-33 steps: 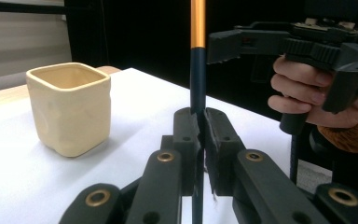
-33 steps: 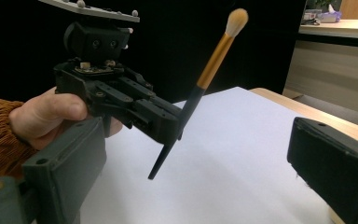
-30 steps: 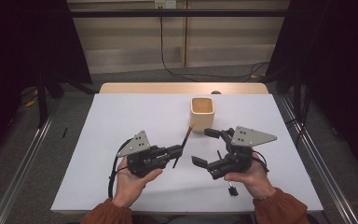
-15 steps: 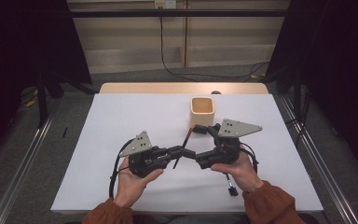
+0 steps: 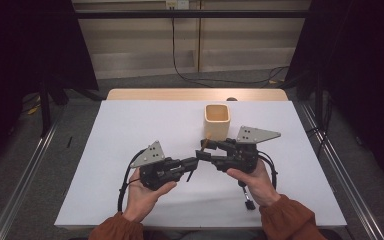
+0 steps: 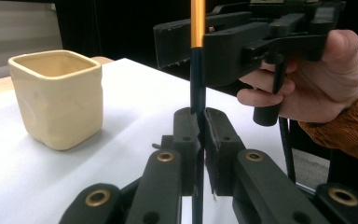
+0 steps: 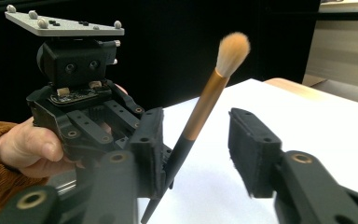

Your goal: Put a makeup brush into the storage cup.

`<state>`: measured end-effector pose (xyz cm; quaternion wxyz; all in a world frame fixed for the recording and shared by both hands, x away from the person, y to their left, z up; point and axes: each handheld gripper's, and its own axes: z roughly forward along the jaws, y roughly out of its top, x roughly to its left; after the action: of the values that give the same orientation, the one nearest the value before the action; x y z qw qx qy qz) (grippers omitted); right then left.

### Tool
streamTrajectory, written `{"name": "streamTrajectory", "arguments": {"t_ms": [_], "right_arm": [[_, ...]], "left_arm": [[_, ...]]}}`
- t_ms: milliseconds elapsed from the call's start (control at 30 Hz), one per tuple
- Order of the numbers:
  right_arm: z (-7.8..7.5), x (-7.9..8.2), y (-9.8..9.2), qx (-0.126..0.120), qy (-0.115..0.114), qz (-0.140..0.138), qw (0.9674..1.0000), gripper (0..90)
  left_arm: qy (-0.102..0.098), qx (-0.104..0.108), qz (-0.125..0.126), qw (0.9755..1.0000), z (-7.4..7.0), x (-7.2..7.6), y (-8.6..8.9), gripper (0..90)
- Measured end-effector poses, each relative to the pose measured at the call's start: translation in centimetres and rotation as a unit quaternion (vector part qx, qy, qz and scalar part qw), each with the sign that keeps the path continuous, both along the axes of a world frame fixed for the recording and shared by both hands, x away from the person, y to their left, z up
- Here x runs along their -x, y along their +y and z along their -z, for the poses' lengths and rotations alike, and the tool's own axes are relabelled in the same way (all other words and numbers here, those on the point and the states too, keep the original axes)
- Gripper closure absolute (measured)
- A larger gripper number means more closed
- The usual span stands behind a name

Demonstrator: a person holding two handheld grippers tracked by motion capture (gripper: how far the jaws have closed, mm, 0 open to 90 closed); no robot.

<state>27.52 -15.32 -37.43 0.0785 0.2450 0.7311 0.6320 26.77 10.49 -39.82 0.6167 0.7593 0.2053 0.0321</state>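
My left gripper is shut on the black handle of a makeup brush, low over the white table near the front middle. In the left gripper view the brush rises straight up from between the pads of that gripper. The brush has a gold ferrule and a pale bristle tuft. My right gripper meets it from the right. Its jaws have just been closing with the brush between them. In the right gripper view one jaw touches the handle and a gap remains at the other jaw of this gripper.
A cream square cup stands upright just behind the grippers, and it appears at the left in the left gripper view. The white sheet covers the table. A black cable end lies near the front right.
The right gripper has moved left to the left gripper, and its wide jaws have narrowed around the brush. The left gripper and the cup have stayed put.
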Motion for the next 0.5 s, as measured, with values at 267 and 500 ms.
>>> {"name": "streamTrajectory", "arguments": {"t_ms": [267, 500], "right_arm": [[0.18, 0.02, 0.16, -0.002, 0.023, -0.015, 0.9996, 83.7], [-0.09, 0.16, 0.1, -0.005, 0.02, -0.018, 0.9996, 83.9]], "left_arm": [[0.004, -0.004, 0.005, 1.0, 0.59, 0.03, -0.47, 90.0], [0.001, 0.001, 0.005, 1.0, 0.71, -0.08, -0.26, 88.9]]}}
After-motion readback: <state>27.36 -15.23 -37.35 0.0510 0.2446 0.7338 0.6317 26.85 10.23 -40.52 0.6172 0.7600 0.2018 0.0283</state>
